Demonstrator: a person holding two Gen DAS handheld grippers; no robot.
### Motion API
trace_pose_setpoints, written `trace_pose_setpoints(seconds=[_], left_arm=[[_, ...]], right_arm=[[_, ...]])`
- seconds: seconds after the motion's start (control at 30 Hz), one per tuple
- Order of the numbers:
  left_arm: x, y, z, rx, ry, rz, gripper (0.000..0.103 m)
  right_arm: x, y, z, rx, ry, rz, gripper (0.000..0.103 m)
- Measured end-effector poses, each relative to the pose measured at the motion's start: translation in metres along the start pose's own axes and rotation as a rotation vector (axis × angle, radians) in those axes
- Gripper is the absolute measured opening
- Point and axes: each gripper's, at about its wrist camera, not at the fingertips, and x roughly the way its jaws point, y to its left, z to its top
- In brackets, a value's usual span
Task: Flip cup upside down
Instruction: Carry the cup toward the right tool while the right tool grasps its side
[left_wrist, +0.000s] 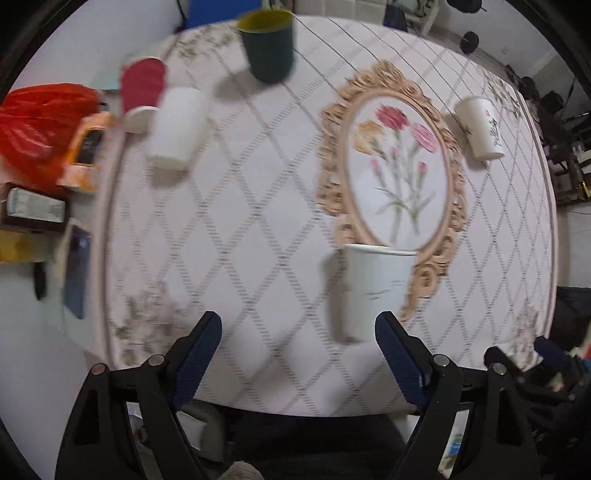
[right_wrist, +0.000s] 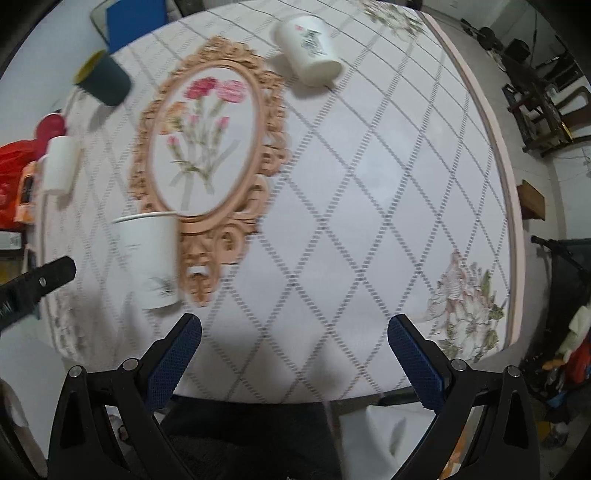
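Note:
A white paper cup (left_wrist: 373, 291) stands upright, mouth up, near the table's front edge; it also shows in the right wrist view (right_wrist: 149, 258). My left gripper (left_wrist: 297, 328) is open and empty, just short of that cup, which lies ahead and slightly right of it. My right gripper (right_wrist: 293, 328) is open and empty, above the front edge, with the cup ahead to its left. A second white cup with a print (left_wrist: 480, 127) (right_wrist: 310, 48) stands farther back, wide end down. The left gripper's finger (right_wrist: 37, 280) enters the right wrist view at the left.
A dark green cup (left_wrist: 269, 44) (right_wrist: 103, 79), a red cup (left_wrist: 142, 88) and a plain white cup (left_wrist: 177, 125) (right_wrist: 59, 164) stand at the far left. A red bag (left_wrist: 37, 122) and boxes (left_wrist: 33, 206) lie beyond the table's left edge. A flowered cloth (left_wrist: 399, 166) covers the table.

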Motion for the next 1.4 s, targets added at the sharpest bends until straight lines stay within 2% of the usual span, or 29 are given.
trace_pose_setpoints(seconds=[0.1, 0.27, 0.47, 0.5, 0.57, 0.63, 0.7, 0.77, 0.87, 0.97, 1.0, 1.07, 1.2, 1.33, 1.4], left_arm=[[0.0, 0.024, -0.012, -0.008, -0.026, 0.037, 0.085], [0.012, 0.062, -0.022, -0.051, -0.015, 0.027, 0.085], [0.027, 0.08, -0.02, -0.034, -0.014, 0.052, 0.085], [0.031, 0.082, -0.021, -0.03, -0.01, 0.061, 0.085], [0.039, 0.087, -0.022, -0.03, 0.004, 0.072, 0.096], [0.046, 0.091, -0.022, -0.034, 0.01, 0.081, 0.096], [0.05, 0.094, -0.023, -0.049, 0.007, 0.072, 0.096], [0.052, 0.094, -0.022, -0.063, -0.011, 0.098, 0.096], [0.059, 0.092, -0.02, -0.092, -0.006, 0.116, 0.096], [0.067, 0.092, -0.018, -0.131, 0.007, 0.113, 0.096], [0.071, 0.091, -0.018, -0.141, 0.017, 0.113, 0.096], [0.077, 0.092, -0.019, -0.165, 0.034, 0.109, 0.097], [0.085, 0.091, -0.021, -0.181, 0.049, 0.122, 0.097], [0.092, 0.093, -0.022, -0.204, 0.063, 0.141, 0.097], [0.096, 0.096, -0.022, -0.217, 0.064, 0.144, 0.097]], right_arm=[[-0.005, 0.023, -0.001, -0.018, -0.005, 0.017, 0.103], [-0.003, 0.057, 0.001, -0.025, -0.001, 0.024, 0.103], [0.006, 0.086, 0.006, -0.032, 0.006, 0.013, 0.103], [0.007, 0.09, 0.006, -0.044, 0.01, 0.006, 0.103], [0.007, 0.1, 0.008, -0.103, 0.015, -0.003, 0.103], [0.001, 0.112, 0.009, -0.221, -0.003, -0.063, 0.103], [-0.012, 0.129, 0.008, -0.413, -0.072, -0.164, 0.103], [-0.021, 0.148, 0.002, -0.658, -0.143, -0.291, 0.103], [-0.019, 0.175, -0.024, -1.136, -0.247, -0.512, 0.102], [0.011, 0.177, -0.06, -1.664, -0.298, -0.778, 0.102], [0.022, 0.169, -0.074, -1.862, -0.308, -0.835, 0.102], [0.042, 0.152, -0.092, -2.152, -0.296, -0.917, 0.102], [0.07, 0.121, -0.113, -2.603, -0.318, -0.974, 0.102], [0.086, 0.099, -0.125, -2.934, -0.332, -0.98, 0.102], [0.092, 0.092, -0.123, -3.06, -0.322, -0.973, 0.102]])
